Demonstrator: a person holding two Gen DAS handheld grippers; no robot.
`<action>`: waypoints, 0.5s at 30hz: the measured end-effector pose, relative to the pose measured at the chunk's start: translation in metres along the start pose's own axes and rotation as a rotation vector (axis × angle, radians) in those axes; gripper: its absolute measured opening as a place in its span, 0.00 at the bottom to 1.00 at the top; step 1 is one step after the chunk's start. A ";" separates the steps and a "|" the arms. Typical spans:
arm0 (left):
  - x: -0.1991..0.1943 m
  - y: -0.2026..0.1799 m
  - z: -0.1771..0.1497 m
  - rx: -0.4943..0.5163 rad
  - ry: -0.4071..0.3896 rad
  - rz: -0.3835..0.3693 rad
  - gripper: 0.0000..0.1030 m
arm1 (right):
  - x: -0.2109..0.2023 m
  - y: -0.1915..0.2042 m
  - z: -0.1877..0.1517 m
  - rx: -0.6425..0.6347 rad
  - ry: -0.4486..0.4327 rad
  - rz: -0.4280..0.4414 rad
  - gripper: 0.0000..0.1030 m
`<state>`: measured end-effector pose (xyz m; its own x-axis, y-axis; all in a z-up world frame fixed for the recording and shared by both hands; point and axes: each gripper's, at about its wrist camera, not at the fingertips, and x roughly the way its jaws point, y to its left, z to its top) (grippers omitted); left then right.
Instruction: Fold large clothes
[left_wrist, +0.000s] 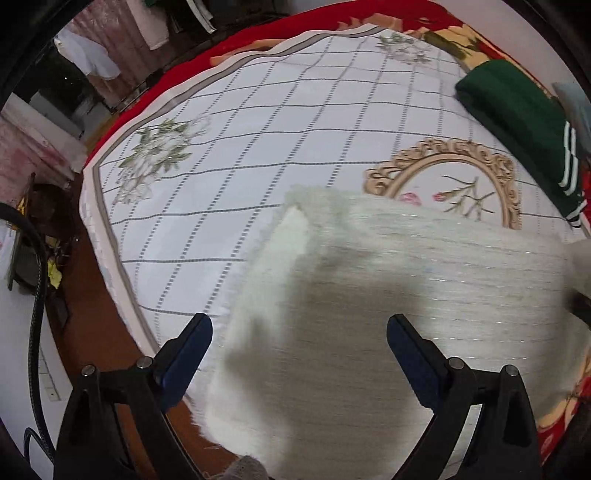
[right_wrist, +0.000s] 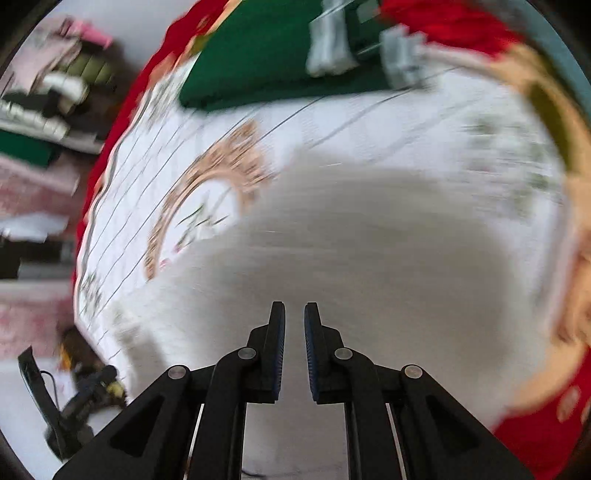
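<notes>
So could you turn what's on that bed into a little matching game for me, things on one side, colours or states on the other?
Things:
1. left gripper
2. right gripper
3. folded green garment
4. fluffy white garment

States:
A. lies at the far side of the checked sheet
B. fingers wide apart
C. lies spread under both grippers
D. fingers nearly together, a narrow gap between them

Pairs: 1-B, 2-D, 3-A, 4-C
</notes>
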<state>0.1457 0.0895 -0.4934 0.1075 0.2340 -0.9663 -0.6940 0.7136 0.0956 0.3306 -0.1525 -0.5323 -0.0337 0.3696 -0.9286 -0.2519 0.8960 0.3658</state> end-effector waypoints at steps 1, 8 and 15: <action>-0.001 -0.004 0.000 0.001 -0.004 -0.006 0.95 | 0.025 0.012 0.011 -0.018 0.045 0.012 0.11; -0.007 -0.040 -0.006 0.056 -0.017 -0.059 0.95 | 0.089 -0.012 0.049 0.132 0.125 0.052 0.00; -0.006 -0.107 0.001 0.101 -0.017 -0.165 0.95 | -0.005 -0.017 0.012 0.013 -0.004 -0.039 0.06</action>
<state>0.2203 0.0124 -0.4973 0.2267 0.1187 -0.9667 -0.5909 0.8058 -0.0396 0.3469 -0.1664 -0.5326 -0.0197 0.3349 -0.9420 -0.2403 0.9130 0.3297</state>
